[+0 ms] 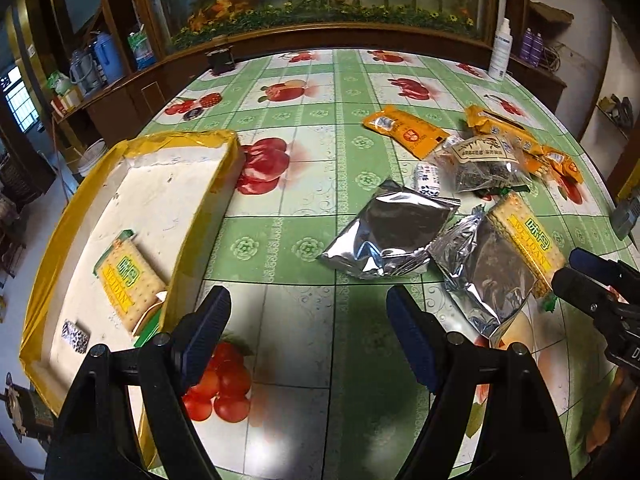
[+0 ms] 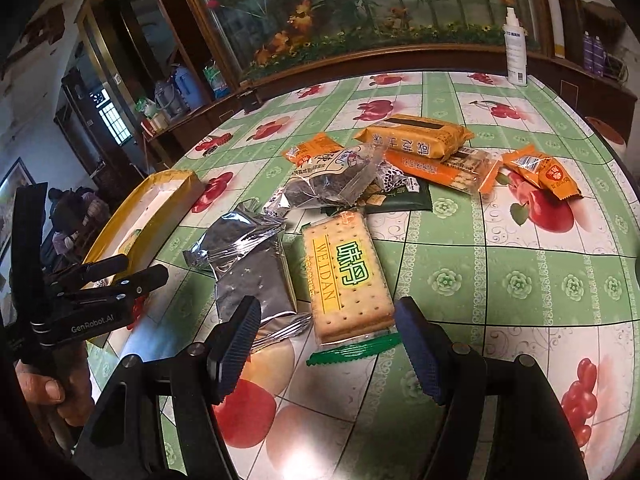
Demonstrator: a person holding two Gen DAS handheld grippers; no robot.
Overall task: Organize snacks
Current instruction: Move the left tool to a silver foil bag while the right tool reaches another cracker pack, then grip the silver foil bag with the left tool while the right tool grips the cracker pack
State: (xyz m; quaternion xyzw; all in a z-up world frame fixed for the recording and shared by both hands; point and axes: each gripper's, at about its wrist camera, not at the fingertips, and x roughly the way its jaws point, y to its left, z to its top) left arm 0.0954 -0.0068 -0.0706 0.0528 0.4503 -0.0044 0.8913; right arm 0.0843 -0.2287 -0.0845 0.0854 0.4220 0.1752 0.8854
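Two silver packets (image 2: 256, 256) beside cracker pack (image 2: 346, 276), spray bottle (image 2: 516, 52) behind

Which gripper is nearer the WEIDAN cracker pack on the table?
Right. The right gripper is open around the cracker pack's near end; the left gripper hovers off to its left.

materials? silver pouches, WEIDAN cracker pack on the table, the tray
Silver pouches: metallised foil film, by the mirror glare and sharp creases. WEIDAN cracker pack: glossy printed plastic film with a crimped green end seal. Tray: probably white foam or cardboard, matte and scuffed, walls wrapped in shiny yellow tape.
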